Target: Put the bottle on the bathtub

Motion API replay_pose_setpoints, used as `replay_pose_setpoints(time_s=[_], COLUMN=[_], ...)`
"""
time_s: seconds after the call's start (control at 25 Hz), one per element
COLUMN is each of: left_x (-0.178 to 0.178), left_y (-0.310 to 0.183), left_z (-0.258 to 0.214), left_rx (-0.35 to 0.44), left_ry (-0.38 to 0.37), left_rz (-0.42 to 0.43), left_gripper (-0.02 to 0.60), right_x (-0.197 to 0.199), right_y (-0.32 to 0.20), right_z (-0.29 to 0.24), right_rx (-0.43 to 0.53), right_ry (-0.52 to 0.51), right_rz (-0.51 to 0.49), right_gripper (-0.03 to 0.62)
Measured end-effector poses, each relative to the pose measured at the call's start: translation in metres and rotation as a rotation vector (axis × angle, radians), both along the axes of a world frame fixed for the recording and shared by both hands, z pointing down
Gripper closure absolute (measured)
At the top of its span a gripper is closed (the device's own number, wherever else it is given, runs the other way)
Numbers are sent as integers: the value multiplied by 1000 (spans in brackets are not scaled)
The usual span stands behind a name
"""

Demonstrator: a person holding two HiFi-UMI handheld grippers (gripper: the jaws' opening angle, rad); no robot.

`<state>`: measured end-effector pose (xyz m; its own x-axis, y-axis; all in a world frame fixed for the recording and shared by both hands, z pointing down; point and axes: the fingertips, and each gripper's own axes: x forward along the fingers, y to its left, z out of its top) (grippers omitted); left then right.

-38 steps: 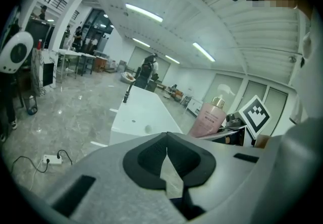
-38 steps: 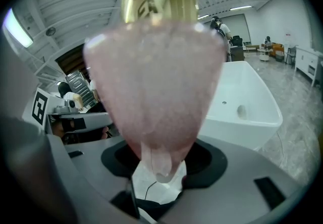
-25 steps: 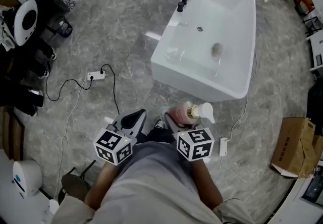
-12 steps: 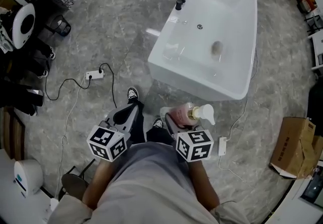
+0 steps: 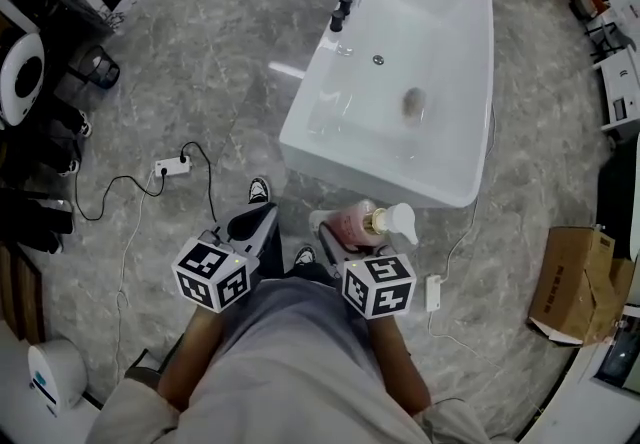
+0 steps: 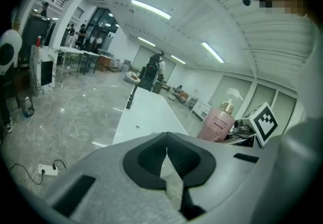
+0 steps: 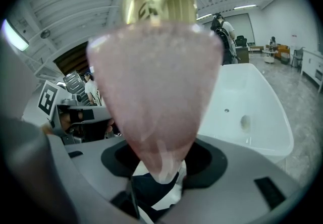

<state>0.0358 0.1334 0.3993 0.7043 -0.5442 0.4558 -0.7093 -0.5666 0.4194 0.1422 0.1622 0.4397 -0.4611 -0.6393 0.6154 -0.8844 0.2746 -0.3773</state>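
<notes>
Half done: bottle gripped, not yet on the bathtub.
My right gripper [image 7: 157,165] is clamped on the pink bottle [image 5: 353,222], short of the bathtub [image 5: 370,180]; my left gripper [image 6: 166,155] is closed, empty. Carrying across and setting down remain.

I'm looking into a big open hall, more showroom or test studio than home. A freestanding bathtub [image 5: 370,170] stands alone on grey marble-look floor [image 5: 200,52], with strip lights [image 6: 150,9] overhead and a power strip [image 5: 170,166] and cardboard box [image 5: 565,287] lying about.
</notes>
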Motion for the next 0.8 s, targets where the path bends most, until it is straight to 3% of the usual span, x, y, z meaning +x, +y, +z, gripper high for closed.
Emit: replay_pose_setpoints(time_s=[0.8], left_x=[-35], left_y=[-168], left_z=[-15], left_rx=[-7], left_ry=[52], left_rz=[99], left_gripper=[575], right_x=[-34], right_y=[-155], right_z=[-4], right_rx=[-55], right_ry=[36], right_rz=[77], right_gripper=[368])
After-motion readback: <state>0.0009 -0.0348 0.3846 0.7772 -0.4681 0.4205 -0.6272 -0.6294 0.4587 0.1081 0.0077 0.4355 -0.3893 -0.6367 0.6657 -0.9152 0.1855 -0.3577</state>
